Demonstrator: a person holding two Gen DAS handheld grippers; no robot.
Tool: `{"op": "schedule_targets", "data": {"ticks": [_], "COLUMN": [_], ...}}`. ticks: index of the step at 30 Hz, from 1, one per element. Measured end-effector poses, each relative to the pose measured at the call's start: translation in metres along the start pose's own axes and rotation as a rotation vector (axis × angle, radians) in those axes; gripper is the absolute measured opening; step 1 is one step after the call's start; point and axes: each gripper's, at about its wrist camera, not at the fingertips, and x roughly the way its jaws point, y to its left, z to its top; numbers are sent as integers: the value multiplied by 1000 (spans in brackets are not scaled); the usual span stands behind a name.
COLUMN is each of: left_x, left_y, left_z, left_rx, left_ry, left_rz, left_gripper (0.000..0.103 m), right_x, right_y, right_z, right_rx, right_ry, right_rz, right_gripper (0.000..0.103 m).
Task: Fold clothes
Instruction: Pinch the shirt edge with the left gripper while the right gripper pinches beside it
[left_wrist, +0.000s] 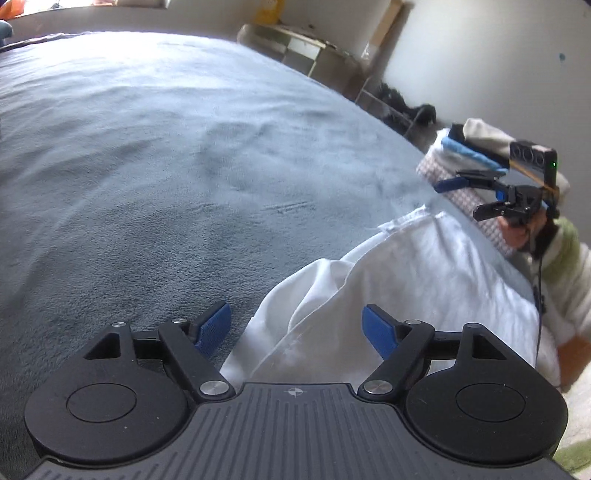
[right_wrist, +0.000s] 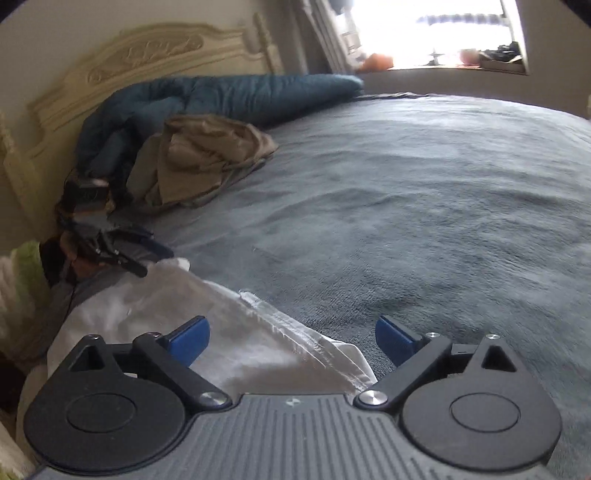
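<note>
A white garment lies crumpled at the near edge of the grey-blue bed cover. My left gripper hangs over its left end, jaws wide apart, blue pads clear of the cloth. The right gripper shows at the far right of the left wrist view, held in a hand, jaws apart. In the right wrist view the white garment lies under my right gripper, which stands open with nothing pinched. The left gripper appears there at the left, blurred.
A tan garment and a dark teal duvet lie piled near the cream headboard. A stack of folded clothes stands past the bed's right edge. A bright window is beyond the bed.
</note>
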Motion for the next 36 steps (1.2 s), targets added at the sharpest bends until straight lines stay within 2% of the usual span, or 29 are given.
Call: {"op": "schedule_targets", "data": {"ticks": [4,10,12,15,16,18,22,24,25,26,27,30,36], "left_x": [7,12,14,17,18,20,23,25,26,25,23,18,-4], "left_y": [8,11,12,10,9,5,-6,-11,-14,-17,-21,-33,-64], "left_z": [0,0,0,2,2,2,3,3,3,3,2,0,-3], "left_rx": [0,39,53,67,75,99,148,165,175,185,197,231,301], "left_ry": [26,57,66,67,69,74,93,105,110,109,100,75,23], "left_rz": [-39,-71,-79,-80,-77,-70,-63,-53,-45,-35,-21,19,91], "left_gripper": [79,78,77,68,63,56,42,35,28,18,15,7,5], "right_x": [19,36,43,48,48,48,47,47,46,46,45,36,5], "right_y": [-15,-30,-29,-28,-28,-25,-19,-15,-12,-9,-6,7,35], "right_z": [2,-10,-11,-10,-8,-6,-4,-4,-3,-3,-3,-2,-1], "right_rx": [29,110,102,94,90,67,36,21,11,2,-9,-52,-107], "right_ry": [96,182,203,208,208,216,242,253,255,256,253,212,109], "right_rz": [39,79,82,90,91,80,79,81,76,71,65,37,-6], "right_gripper": [102,102,103,101,97,74,56,39,35,27,19,9,7]}}
